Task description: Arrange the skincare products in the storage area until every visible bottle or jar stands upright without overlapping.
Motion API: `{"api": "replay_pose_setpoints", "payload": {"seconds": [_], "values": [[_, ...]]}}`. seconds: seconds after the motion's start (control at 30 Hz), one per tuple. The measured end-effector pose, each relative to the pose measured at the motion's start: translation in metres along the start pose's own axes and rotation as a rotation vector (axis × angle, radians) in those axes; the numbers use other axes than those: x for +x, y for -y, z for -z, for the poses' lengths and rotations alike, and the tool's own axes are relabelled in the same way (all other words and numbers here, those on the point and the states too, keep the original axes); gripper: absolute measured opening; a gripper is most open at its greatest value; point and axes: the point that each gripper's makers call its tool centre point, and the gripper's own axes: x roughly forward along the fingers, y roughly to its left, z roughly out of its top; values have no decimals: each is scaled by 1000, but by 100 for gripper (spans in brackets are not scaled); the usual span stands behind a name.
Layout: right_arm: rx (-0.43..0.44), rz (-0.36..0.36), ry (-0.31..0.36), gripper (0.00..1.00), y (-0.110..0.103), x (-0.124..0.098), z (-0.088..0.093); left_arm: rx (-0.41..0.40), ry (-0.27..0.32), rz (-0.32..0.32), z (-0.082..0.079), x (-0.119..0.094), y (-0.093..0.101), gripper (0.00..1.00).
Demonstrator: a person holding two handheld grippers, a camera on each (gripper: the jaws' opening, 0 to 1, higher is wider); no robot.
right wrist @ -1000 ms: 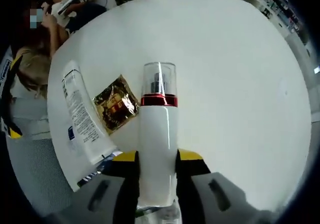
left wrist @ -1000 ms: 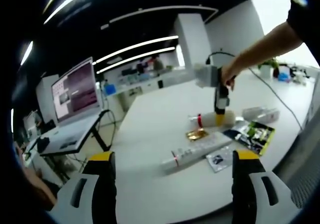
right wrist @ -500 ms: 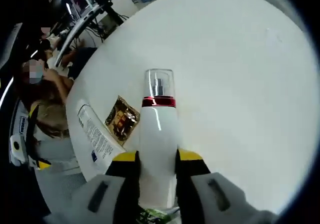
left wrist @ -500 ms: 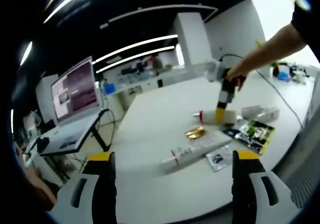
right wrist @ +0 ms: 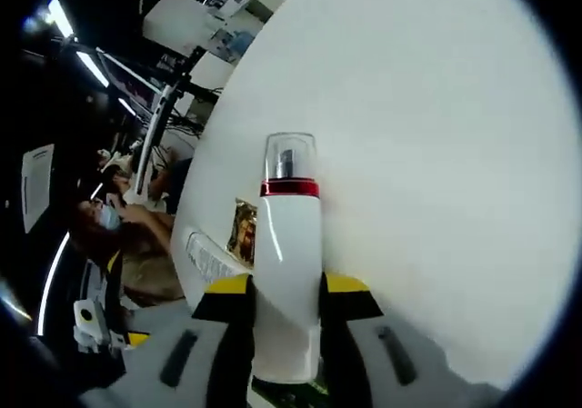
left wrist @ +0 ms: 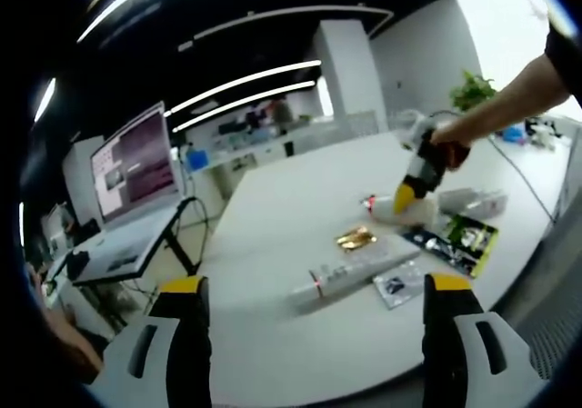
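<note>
— What do your tongs hold?
— My right gripper [right wrist: 285,303] clamps the white bottle [right wrist: 288,281], clear cap, red band, over the table [right wrist: 436,154]. My left gripper [left wrist: 314,322] gapes, holding nothing.
— Labels?
— The tube [left wrist: 350,273] has print, too small to read; a gold sachet [left wrist: 355,239] lies beside.

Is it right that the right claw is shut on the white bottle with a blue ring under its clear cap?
Not quite. The right gripper view shows the right claw shut on the white bottle, but the ring under its clear cap is red, not blue. The rest stands.
</note>
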Motion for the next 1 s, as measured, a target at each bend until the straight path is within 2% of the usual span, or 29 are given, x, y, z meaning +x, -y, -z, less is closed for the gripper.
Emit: {"api": "replay_pose_setpoints", "payload": {"seconds": [0.2,0.33,0.63,0.73,0.87,1.0], "values": [[2,-44,52,26,-12,-12,11,5,-13,11,1,0,2,97],[-8,-64,85,26,-18,-20,17,23,-61,7,7,2,2,97],[-26,-95,160,26,-30,-38,30,-46,-65,59,0,3,3,97],[-34,-90,178,26,-30,-43,35,5,-93,68,0,6,5,97],[-37,-99,206,26,-32,-50,41,-10,-89,137,-8,13,15,96],[-33,-113,239,26,-37,-57,46,10,-81,179,-17,18,20,94]]}}
